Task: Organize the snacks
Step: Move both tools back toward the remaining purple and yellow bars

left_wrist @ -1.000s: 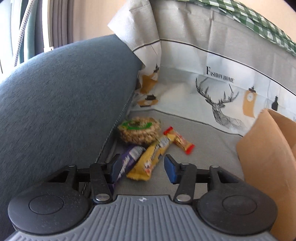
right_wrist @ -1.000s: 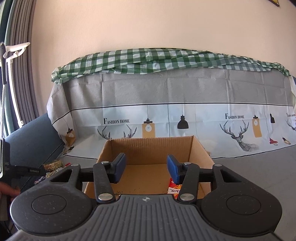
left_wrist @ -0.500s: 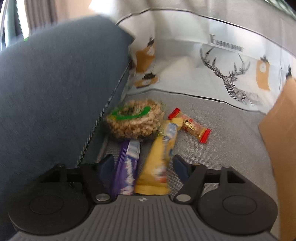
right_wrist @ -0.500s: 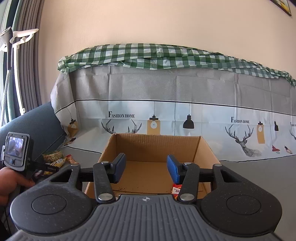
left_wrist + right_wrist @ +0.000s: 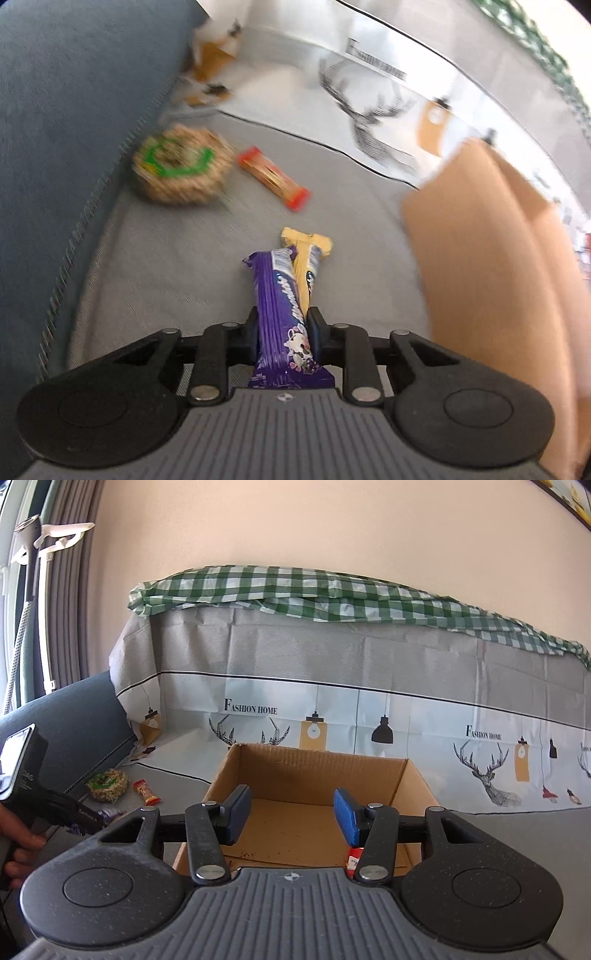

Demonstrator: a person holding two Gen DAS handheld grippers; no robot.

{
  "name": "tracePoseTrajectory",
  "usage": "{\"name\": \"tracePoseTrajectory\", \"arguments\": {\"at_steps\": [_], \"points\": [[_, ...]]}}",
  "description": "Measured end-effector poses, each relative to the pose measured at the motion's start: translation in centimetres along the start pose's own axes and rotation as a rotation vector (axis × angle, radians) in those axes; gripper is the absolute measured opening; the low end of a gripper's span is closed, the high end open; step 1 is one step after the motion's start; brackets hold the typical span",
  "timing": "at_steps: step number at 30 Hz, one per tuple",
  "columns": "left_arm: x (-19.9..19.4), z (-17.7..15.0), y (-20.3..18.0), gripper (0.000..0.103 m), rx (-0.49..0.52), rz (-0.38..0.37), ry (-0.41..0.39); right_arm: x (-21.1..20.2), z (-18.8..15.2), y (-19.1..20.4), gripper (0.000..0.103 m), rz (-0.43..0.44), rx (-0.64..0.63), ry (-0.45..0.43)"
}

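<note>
**2 bars pinched, box next**

The left gripper (image 5: 282, 330) is closing on 2 bars at once, the purple bar (image 5: 282, 314) and the yellow bar (image 5: 308, 258) pressed side by side between its pads, above the grey seat cover (image 5: 177, 266). It points steeply down. Next move, likely: carry both to the cardboard box (image 5: 317, 771) alongside. The right gripper (image 5: 291, 816) hovers near level over the box, half open, holding nothing.

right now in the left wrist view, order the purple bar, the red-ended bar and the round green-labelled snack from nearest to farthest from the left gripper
1. purple bar: between the pads of the left gripper, whose jaws are closing.
2. red-ended bar: farther up on the grey seat, slightly left of centre.
3. round green-labelled snack: far left, by the blue cushion; only a little farther than the red-ended bar.
</note>
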State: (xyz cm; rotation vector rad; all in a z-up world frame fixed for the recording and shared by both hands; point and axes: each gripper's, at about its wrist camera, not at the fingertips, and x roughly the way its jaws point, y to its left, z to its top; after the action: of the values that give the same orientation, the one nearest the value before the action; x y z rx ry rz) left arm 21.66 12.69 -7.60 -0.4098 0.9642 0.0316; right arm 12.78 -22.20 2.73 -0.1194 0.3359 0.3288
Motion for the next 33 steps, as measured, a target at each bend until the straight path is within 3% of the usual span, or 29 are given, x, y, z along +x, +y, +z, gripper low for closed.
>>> {"name": "tracePoseTrajectory", "arguments": {"at_steps": [4, 8, 11, 15, 20, 25, 26, 27, 28, 33], "points": [[-2.7, -0.6, 0.7, 0.047, -0.107, -0.059, -0.052, -0.5, -0.1, 0.7, 0.056, 0.013, -0.007, -0.019], [-5.0, -1.0, 3.5, 0.047, -0.277, -0.097, -0.103, -0.9, -0.1, 1.6, 0.059, 0.031, 0.0, -0.034], [-5.7, -0.9, 4.6, 0.046, -0.326, -0.088, -0.105, -0.9, -0.2, 2.6, 0.059, 0.056, -0.008, -0.039], [-4.6, -0.4, 3.8, 0.046, -0.271, -0.061, -0.049, -0.8, -0.6, 4.4, 0.059, 0.12, -0.033, -0.032], [-2.1, -0.8, 1.2, 0.046, -0.139, -0.062, 0.067, 0.3, -1.7, 6.9, 0.055, 0.216, -0.04, 0.039], [0.6, -1.7, -0.9, 0.046, -0.052, 0.03, 0.144, 1.1, -2.3, 8.1, 0.054, 0.254, -0.06, 0.089], [1.0, -1.7, -1.2, 0.044, -0.034, 0.061, 0.151, 1.2, -2.3, 8.1, 0.054, 0.257, -0.058, 0.095], [1.1, -1.8, -1.4, 0.035, -0.017, 0.082, 0.146, 1.3, -2.4, 8.1, 0.054, 0.258, -0.055, 0.1], [1.2, -1.8, -1.5, 0.018, 0.0, 0.098, 0.139, 1.5, -2.4, 8.2, 0.054, 0.26, -0.053, 0.103], [-0.4, -1.3, -0.5, 0.016, -0.037, 0.193, 0.056, 1.8, -2.8, 9.8, 0.054, 0.291, -0.096, 0.091]]}}
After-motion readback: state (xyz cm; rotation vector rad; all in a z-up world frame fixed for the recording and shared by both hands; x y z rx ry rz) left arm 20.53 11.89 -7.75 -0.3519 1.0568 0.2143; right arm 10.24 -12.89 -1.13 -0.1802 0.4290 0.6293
